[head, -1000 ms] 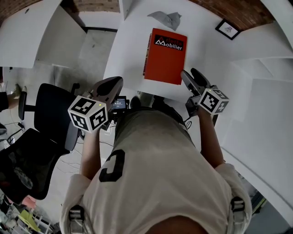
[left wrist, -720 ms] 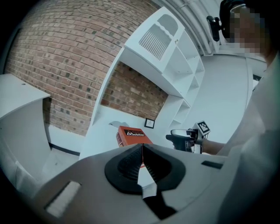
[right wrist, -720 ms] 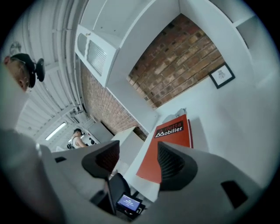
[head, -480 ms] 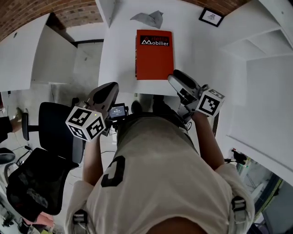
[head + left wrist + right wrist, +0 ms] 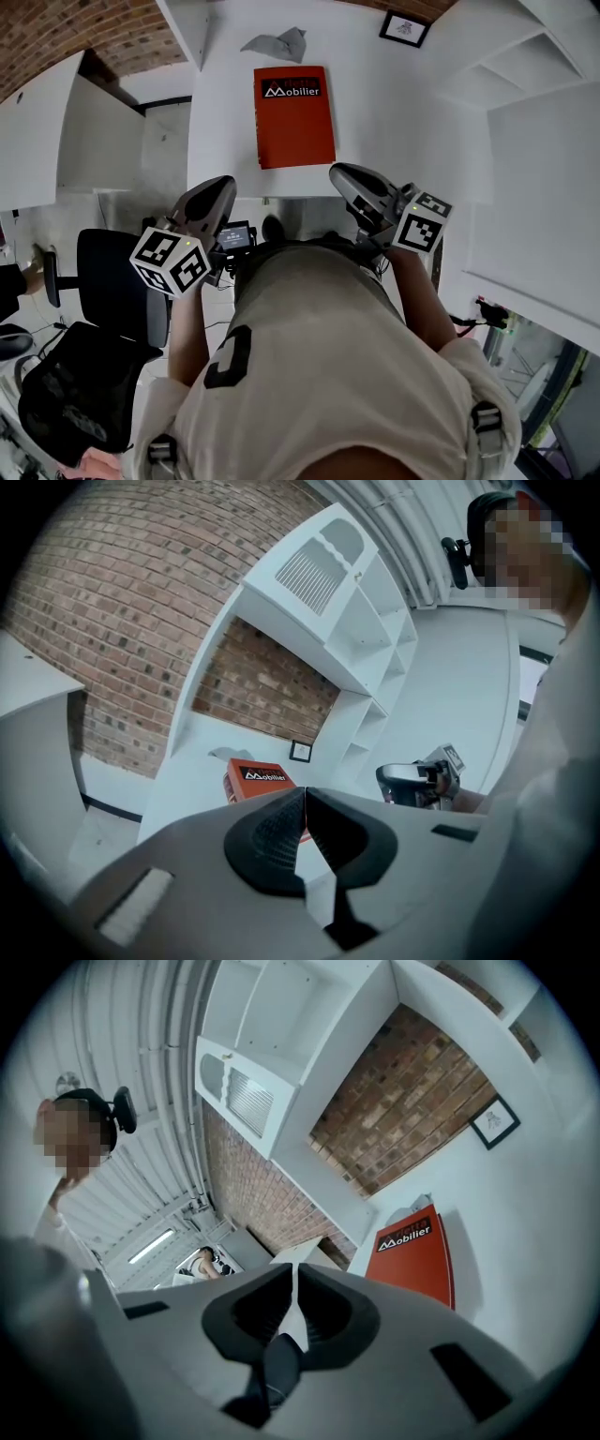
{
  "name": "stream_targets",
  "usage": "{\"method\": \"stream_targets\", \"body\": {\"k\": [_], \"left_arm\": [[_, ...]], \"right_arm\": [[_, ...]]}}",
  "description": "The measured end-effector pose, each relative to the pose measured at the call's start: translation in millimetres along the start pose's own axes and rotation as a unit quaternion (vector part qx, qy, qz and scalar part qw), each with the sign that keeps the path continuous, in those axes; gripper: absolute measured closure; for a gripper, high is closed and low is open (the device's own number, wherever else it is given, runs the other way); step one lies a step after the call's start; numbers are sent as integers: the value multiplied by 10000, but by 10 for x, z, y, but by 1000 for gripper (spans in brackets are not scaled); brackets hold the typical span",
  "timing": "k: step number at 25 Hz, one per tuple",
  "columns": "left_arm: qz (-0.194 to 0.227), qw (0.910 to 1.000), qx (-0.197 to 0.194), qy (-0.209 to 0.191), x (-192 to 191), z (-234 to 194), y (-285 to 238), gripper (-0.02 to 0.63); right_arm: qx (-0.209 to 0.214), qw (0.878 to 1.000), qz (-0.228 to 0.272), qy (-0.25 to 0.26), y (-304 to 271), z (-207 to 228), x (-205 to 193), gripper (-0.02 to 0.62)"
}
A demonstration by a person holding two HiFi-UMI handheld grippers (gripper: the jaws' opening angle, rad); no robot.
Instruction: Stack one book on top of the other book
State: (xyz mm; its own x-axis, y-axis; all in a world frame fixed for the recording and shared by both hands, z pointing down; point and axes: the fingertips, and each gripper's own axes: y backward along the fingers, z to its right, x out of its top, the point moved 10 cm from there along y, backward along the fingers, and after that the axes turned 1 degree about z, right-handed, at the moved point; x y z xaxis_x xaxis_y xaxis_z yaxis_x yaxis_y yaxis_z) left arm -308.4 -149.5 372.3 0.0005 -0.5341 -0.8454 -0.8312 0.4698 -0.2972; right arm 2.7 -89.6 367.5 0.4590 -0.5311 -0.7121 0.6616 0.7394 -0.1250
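Observation:
A red book point(image 5: 293, 117) with white lettering lies flat on the white table point(image 5: 384, 112); it also shows in the left gripper view point(image 5: 253, 778) and the right gripper view point(image 5: 412, 1255). It looks thick, and I cannot tell a second book under it. My left gripper point(image 5: 223, 185) hangs off the table's near edge, left of the book, shut and empty point(image 5: 305, 794). My right gripper point(image 5: 339, 173) hovers at the near edge, just below the book's right corner. Its jaws are closing and stand together with nothing between them point(image 5: 293, 1269).
A crumpled grey sheet point(image 5: 277, 41) lies behind the book, and a small framed picture point(image 5: 405, 28) stands at the back right. White shelving point(image 5: 525, 66) runs along the right. A black office chair point(image 5: 103, 281) stands on the floor at my left.
Both grippers have drawn back from the book and risen. The right gripper's jaws, open beside the book's corner before, now stand together. The book has not moved on the table.

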Motion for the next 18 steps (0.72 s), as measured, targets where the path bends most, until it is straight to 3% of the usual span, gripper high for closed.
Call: {"method": "stream_targets", "body": {"k": [6,11,18], "left_arm": [[162,9997,161,-121,65,213,63,601],[351,9994,56,-1,29,563,-54,601],[262,9993,23,-271,-29,990,-252,601]], "right_arm": [[598,9980,-139,124,22,-129,-16,580],[791,9964,-149,-258,331,-21,-109,580],[1021,9940,-85,-383,729,68,-150,581]]}}
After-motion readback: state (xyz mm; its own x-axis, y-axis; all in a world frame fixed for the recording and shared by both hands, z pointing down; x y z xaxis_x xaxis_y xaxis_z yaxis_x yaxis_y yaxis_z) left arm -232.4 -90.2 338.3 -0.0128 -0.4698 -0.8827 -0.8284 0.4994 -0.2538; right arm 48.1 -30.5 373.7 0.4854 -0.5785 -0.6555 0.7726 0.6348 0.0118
